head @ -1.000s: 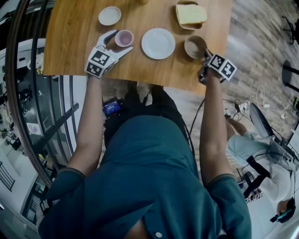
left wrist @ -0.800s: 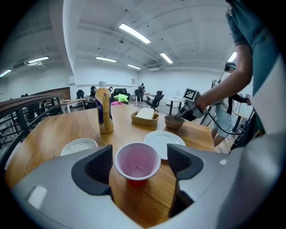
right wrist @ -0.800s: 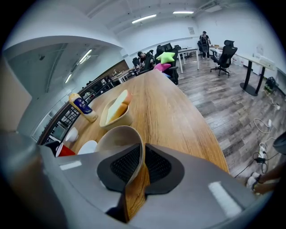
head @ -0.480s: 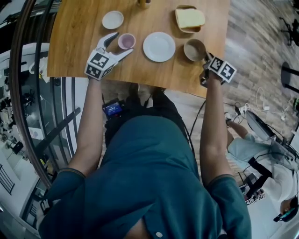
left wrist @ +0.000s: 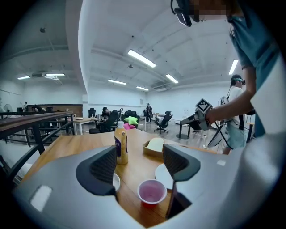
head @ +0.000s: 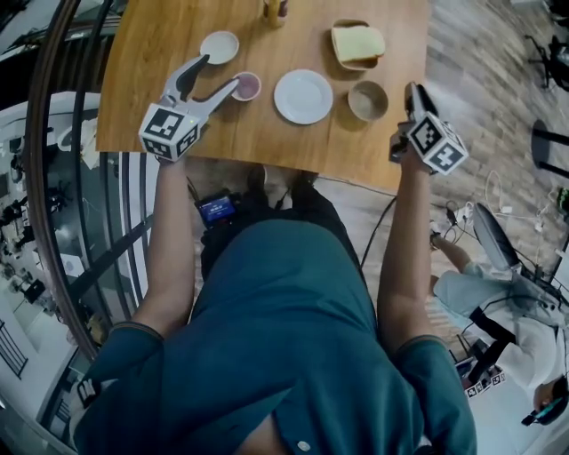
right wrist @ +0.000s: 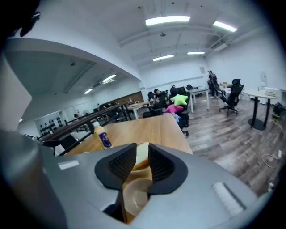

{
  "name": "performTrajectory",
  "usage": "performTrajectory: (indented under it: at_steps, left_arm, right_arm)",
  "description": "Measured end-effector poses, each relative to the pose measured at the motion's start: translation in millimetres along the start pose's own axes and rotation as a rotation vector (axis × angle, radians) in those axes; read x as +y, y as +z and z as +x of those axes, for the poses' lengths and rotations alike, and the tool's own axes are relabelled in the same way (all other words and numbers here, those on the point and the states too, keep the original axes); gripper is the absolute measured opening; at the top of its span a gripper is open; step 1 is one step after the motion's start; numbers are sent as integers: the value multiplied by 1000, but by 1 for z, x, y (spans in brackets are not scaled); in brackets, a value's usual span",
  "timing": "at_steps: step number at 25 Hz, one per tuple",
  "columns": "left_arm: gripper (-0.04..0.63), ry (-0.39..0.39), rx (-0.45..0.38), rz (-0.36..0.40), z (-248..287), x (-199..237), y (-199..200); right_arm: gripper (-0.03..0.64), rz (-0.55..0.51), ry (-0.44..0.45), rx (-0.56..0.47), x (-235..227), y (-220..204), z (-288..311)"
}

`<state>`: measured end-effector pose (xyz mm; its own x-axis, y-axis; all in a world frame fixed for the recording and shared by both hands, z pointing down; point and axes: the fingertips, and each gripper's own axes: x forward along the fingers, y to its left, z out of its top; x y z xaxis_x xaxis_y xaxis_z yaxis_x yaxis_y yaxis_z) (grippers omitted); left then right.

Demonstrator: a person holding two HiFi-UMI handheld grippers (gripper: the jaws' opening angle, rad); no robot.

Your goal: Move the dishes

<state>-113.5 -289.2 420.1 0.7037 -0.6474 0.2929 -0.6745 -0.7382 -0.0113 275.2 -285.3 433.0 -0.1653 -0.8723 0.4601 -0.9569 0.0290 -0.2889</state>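
On the wooden table stand a small white saucer, a pink cup, a white plate, a brown bowl and a tray of bread. My left gripper hovers open just left of the pink cup, which shows low between its jaws, untouched. My right gripper is off the table's right edge, beside the bowl. Its jaws stand a narrow gap apart with nothing in them; the bread shows through the gap.
A yellow bottle stands at the table's far edge, also the bottle in the left gripper view. Dark railings run along the left. A seated person and cables are on the floor to the right.
Both grippers have lifted and drawn back. The left one rose from around the pink cup; the right one left the bowl's rim and moved right. The dishes stayed put.
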Motion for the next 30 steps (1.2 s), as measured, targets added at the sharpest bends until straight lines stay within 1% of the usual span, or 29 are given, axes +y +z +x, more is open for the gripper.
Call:
performTrajectory:
  at_steps: [3,5,7,9,12,16,19,22,25,30]
  left_arm:
    - [302,8,-82,-25,-12,6,30]
    - [295,-1,-136,-62,-21,1,47]
    - [287,-17,-183,-94,-27,-8,67]
    - [279,-33,-220,-95,-32,-14,85]
    - [278,-47,-248,-61,-39,-20,104]
    - [270,-54,-279,-43,-46,-20,126]
    - [268,-59,-298,-18,-54,-24,140]
    - [268,-69,-317,5,-62,-35,149]
    - [268,-75,-331,21,-67,-40,149]
    - [267,-105,-357,41,-67,-56,147]
  right_arm:
    - [78,-82,146,-107,53,37,-12]
    - [78,-133,240,-166,84,52,-28]
    - [75,-185,321,-204,111,65,-44]
    - [73,-226,384,-224,137,77,-56]
    - [72,-264,447,-238,172,90,-70]
    - [72,-307,499,-254,209,102,-82]
    - [71,-327,527,-267,228,108,-94]
    - [69,-339,533,-274,235,108,-109]
    - [66,-350,532,-276,240,103,-114]
    - [64,-363,506,-281,234,90,-128]
